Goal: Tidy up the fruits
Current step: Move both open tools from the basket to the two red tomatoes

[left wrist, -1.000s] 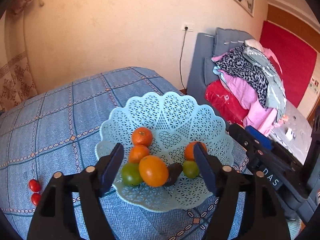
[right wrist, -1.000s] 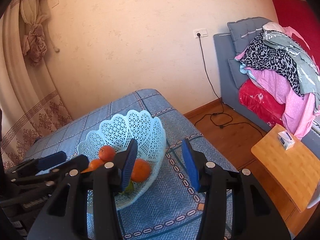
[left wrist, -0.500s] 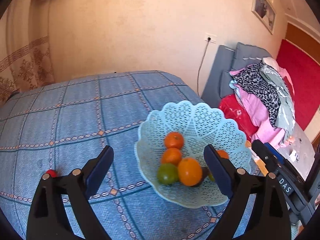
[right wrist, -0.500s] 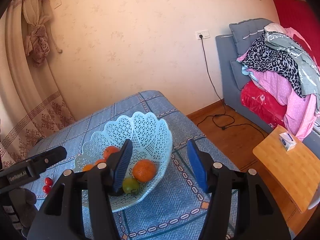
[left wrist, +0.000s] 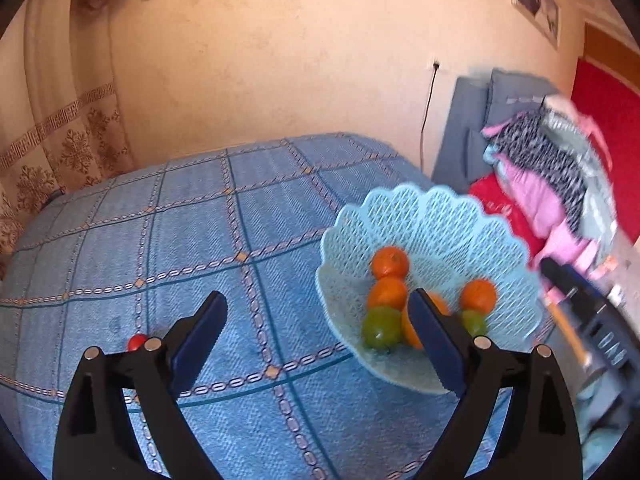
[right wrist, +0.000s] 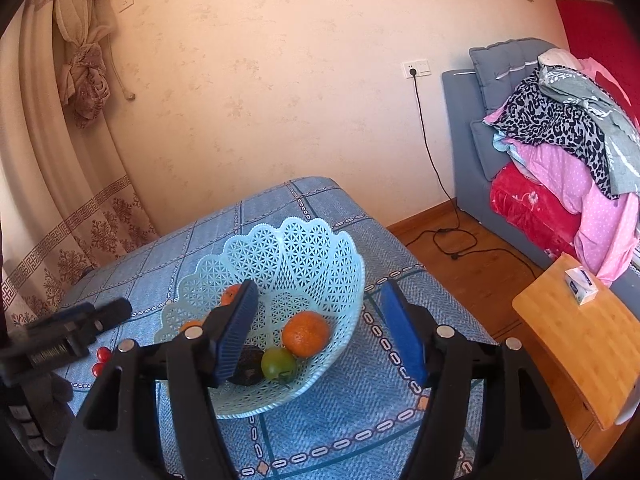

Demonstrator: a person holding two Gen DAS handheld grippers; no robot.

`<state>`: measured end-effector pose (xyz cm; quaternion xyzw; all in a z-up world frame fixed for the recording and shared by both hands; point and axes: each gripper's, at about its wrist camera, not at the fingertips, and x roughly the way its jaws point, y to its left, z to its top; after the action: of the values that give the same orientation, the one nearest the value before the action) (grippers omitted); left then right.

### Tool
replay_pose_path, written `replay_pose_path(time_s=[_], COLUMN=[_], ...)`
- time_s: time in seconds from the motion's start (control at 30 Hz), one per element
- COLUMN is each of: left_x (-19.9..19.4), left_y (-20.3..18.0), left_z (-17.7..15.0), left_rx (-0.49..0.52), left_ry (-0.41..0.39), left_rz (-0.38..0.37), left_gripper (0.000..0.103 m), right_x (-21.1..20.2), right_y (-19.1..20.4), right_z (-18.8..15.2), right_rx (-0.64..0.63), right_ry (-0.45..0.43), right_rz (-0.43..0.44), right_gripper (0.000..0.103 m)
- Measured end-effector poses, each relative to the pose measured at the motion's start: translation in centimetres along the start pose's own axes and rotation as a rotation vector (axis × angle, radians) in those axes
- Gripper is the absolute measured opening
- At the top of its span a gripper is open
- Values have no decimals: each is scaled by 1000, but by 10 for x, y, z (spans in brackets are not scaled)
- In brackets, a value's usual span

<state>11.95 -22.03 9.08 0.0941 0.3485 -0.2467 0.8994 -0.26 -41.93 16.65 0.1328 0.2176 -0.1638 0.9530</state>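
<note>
A pale blue lattice basket [left wrist: 400,196] [right wrist: 304,228] stands on the blue checked tablecloth [left wrist: 200,220]. It holds several oranges [left wrist: 390,262] [right wrist: 306,333], a green fruit [left wrist: 381,332] [right wrist: 279,362] and a dark fruit [right wrist: 248,366]. My left gripper [left wrist: 316,304] is open wide over the cloth, just left of the basket, with nothing between its fingers. A red cherry tomato [left wrist: 137,342] peeks out behind its left finger. Two cherry tomatoes [right wrist: 103,355] lie left of the basket. My right gripper [right wrist: 319,294] hovers at the basket's near side. Its jaws are opening and nothing is gripped.
A wooden side table [right wrist: 580,344] with a small box [right wrist: 582,284] stands to the right of the cloth-covered table. Behind it is a grey sofa [right wrist: 464,120] piled with clothes [right wrist: 560,140]. A cable [right wrist: 448,236] trails on the floor. Wall and curtain [right wrist: 60,160] close the far side.
The left gripper swung left, so the basket slid to the right of its view, and its jaws widened. The right gripper's jaws spread wider while it stayed almost in place.
</note>
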Motion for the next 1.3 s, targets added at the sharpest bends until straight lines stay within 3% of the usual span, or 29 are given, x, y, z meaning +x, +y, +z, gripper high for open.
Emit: replay_pose_path(time_s=[0.17, 0.43, 0.5, 0.6, 0.63, 0.87, 1.3], left_x=[18, 31, 32, 29, 27, 24, 6], left_y=[-10, -32, -30, -19, -16, -2, 8], left_z=[-10, -4, 1, 7, 8, 10, 6], left_rx=[59, 87, 49, -64, -86, -109, -75], left_ry=[40, 15, 14, 33, 29, 11, 1], left_rz=[53, 63, 18, -166, -180, -98, -23], left_gripper=[91, 91, 91, 91, 91, 91, 91], right_x=[-1, -1, -1, -2, -2, 0, -3], right_y=[-2, -4, -5, -7, -7, -3, 6], right_z=[1, 4, 4, 5, 5, 3, 1], right_rx=[6, 12, 18, 23, 23, 11, -13], right_ry=[-3, -5, -8, -13, -13, -2, 9], right_rz=[0, -4, -7, -10, -11, 0, 21], right_gripper=[66, 66, 66, 66, 66, 66, 66])
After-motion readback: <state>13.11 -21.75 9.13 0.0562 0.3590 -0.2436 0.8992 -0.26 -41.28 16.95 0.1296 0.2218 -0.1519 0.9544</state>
